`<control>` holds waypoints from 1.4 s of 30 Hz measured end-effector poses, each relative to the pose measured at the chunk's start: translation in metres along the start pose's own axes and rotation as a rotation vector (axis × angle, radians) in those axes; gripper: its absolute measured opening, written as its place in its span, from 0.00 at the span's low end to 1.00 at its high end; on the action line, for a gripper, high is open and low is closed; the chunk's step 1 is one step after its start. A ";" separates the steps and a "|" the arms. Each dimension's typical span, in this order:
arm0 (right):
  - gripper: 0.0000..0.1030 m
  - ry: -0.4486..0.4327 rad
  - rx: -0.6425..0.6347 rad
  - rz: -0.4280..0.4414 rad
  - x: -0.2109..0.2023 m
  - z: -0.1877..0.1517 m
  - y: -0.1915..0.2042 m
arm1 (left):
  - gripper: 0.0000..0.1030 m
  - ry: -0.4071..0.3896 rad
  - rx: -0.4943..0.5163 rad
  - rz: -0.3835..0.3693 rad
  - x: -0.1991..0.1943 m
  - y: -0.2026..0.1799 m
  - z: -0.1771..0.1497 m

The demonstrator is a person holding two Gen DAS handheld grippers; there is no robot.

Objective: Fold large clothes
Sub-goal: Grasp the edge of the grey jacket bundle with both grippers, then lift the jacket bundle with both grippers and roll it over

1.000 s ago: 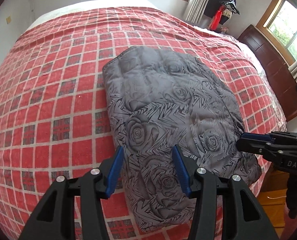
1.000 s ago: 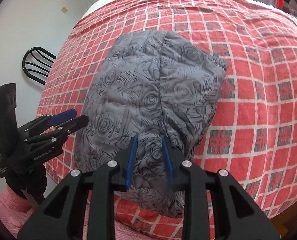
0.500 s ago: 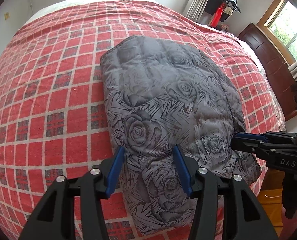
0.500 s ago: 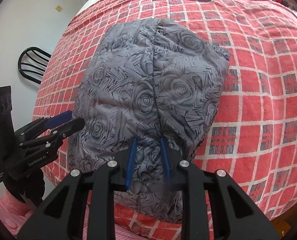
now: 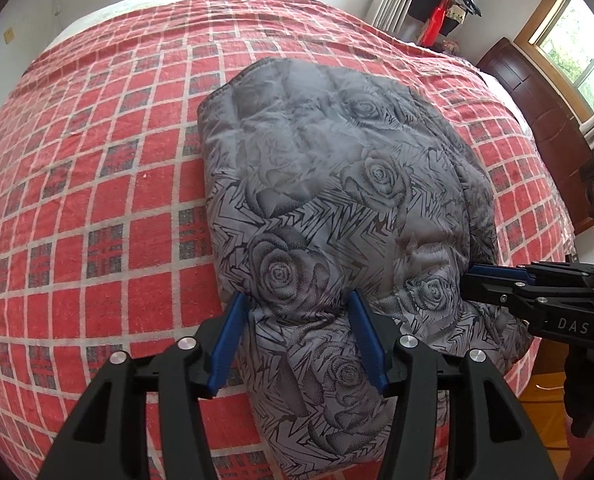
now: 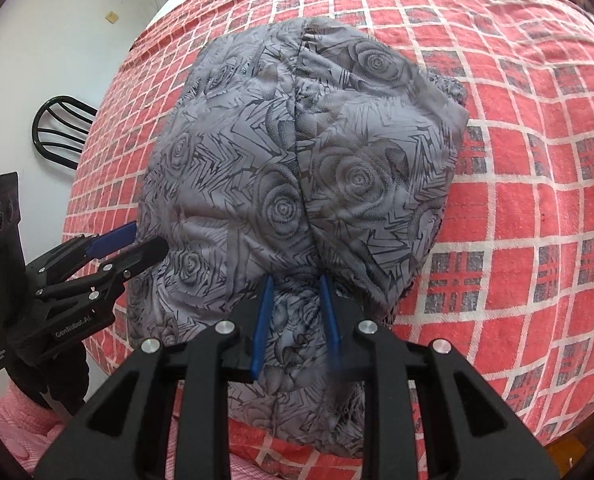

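A grey padded jacket with a rose print (image 5: 337,200) lies folded on the red checked bed; it also shows in the right wrist view (image 6: 297,184). My left gripper (image 5: 297,332) is open, its blue fingers on either side of a raised fold at the jacket's near end. It also shows in the right wrist view (image 6: 141,244), touching the jacket's left edge. My right gripper (image 6: 295,316) is partly open around a bunch of fabric at the near edge. It also shows in the left wrist view (image 5: 473,276), at the jacket's right edge.
The red checked bedspread (image 5: 77,200) covers the bed around the jacket. A black chair (image 6: 61,128) stands by the wall left of the bed. A dark wooden headboard (image 5: 537,96) and windows are at the right. Wooden floor (image 5: 545,396) shows past the bed edge.
Both grippers have moved forward and down onto the jacket's near end. The left fingers now straddle a fold of fabric. The right fingers have come a little closer together.
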State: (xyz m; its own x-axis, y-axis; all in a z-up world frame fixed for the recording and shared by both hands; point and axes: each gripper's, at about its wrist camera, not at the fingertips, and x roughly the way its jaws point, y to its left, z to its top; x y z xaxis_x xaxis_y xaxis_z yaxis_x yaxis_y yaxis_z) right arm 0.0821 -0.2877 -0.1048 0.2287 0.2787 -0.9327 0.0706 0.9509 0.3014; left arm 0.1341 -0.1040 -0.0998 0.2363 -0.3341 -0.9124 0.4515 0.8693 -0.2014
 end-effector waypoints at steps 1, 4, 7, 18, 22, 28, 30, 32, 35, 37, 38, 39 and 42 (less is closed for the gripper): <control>0.22 -0.001 -0.002 -0.003 0.001 0.000 0.000 | 0.52 0.001 0.002 0.001 0.001 0.000 0.000; 0.22 -0.005 -0.005 -0.007 0.004 -0.001 0.002 | 0.53 0.000 0.005 0.002 0.003 0.001 0.000; 0.22 -0.010 -0.004 -0.003 0.008 -0.002 0.002 | 0.53 -0.002 0.011 0.003 0.005 0.001 -0.001; 0.24 -0.041 0.010 0.039 -0.001 -0.004 -0.003 | 0.54 -0.006 0.000 -0.009 0.002 0.002 0.000; 0.43 -0.080 0.021 0.139 -0.024 -0.007 -0.011 | 0.54 -0.022 -0.011 -0.008 -0.008 0.011 0.001; 0.73 -0.176 0.023 0.134 -0.058 -0.010 -0.031 | 0.67 -0.040 -0.011 -0.010 -0.013 0.032 0.002; 0.77 -0.175 0.058 0.155 -0.058 -0.010 -0.044 | 0.71 -0.039 -0.013 -0.024 -0.009 0.039 0.002; 0.82 -0.159 0.105 0.237 -0.052 -0.010 -0.061 | 0.72 -0.034 -0.025 -0.060 -0.010 0.046 0.007; 0.86 -0.131 0.149 0.359 -0.036 -0.011 -0.078 | 0.75 -0.014 -0.090 -0.193 -0.008 0.061 0.008; 0.87 -0.110 0.176 0.417 -0.021 -0.011 -0.087 | 0.77 0.012 -0.128 -0.271 0.000 0.069 0.008; 0.88 -0.105 0.186 0.429 -0.016 -0.011 -0.089 | 0.78 0.028 -0.136 -0.304 0.006 0.073 0.007; 0.88 -0.094 0.203 0.448 -0.008 -0.010 -0.094 | 0.79 0.041 -0.145 -0.326 0.012 0.075 0.007; 0.88 -0.077 0.225 0.507 0.006 -0.007 -0.100 | 0.82 0.065 -0.178 -0.409 0.026 0.082 0.007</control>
State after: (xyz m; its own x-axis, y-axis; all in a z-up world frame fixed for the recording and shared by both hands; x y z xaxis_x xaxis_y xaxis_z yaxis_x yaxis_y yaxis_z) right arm 0.0694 -0.3804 -0.1416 0.3576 0.6748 -0.6456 0.1367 0.6460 0.7510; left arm 0.1832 -0.0441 -0.1373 0.0121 -0.6449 -0.7642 0.3405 0.7212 -0.6033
